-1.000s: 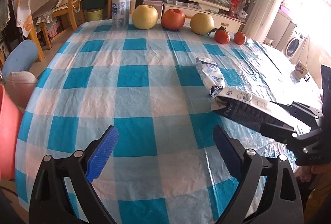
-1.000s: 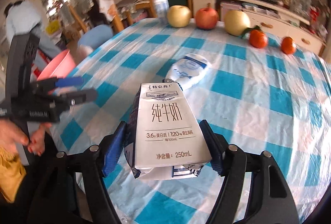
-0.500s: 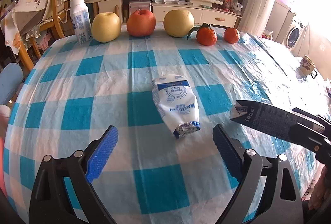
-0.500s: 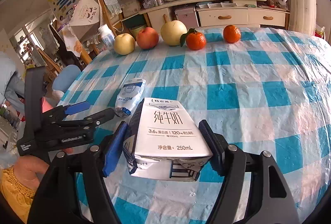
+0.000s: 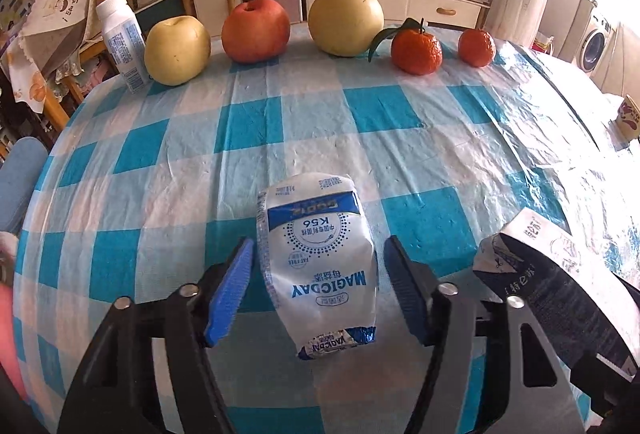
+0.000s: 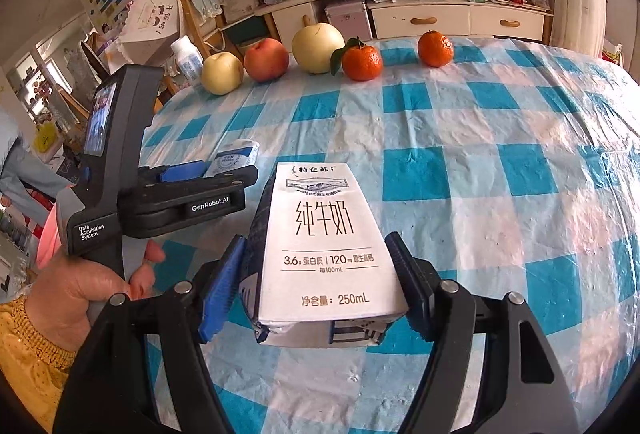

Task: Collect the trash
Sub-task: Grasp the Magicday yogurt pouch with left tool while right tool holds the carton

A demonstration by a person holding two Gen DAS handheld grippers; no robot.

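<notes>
The milk pouch (image 5: 320,258), a soft white-and-blue bag, lies flat on the bench (image 5: 400,137) w/ its crimped end toward the camera, right between the blue pads of the left hand-held gripper (image 5: 318,290). Pads stand either side of it w/ a sliver of cloth showing on each side, so that gripper is released, not yet pinching; it looks lined up lengthwise so the jaws can close across the pouch's narrow width. Soft bag prob. squashes when squeezed, so a mid-body pinch seems the safer bet vs. the thin sealed end.

Just to its right, the milk carton (image 6: 326,246) (250 mL print) is clenched in the right hand-held gripper (image 6: 316,290), pads pressed on both side walls, its base toward the camera; whether it is off the cloth I can't tell. Carton walls look dented, so prob. empty, i.e. trash already picked. Holding it off to the side keeps it out of the left gripper's way.

Further out, along the far edge of the bench: a white bottle (image 5: 122,41), yellow apple (image 5: 176,49), red apple (image 5: 256,29), pear (image 5: 346,21), two tangerines (image 5: 416,47). Fruit looks whole, prob. not trash; the bottle I can't judge. A pink bin (image 6: 50,238) shows by the left edge of the bench, beyond the holder's hand, a likely drop spot.
</notes>
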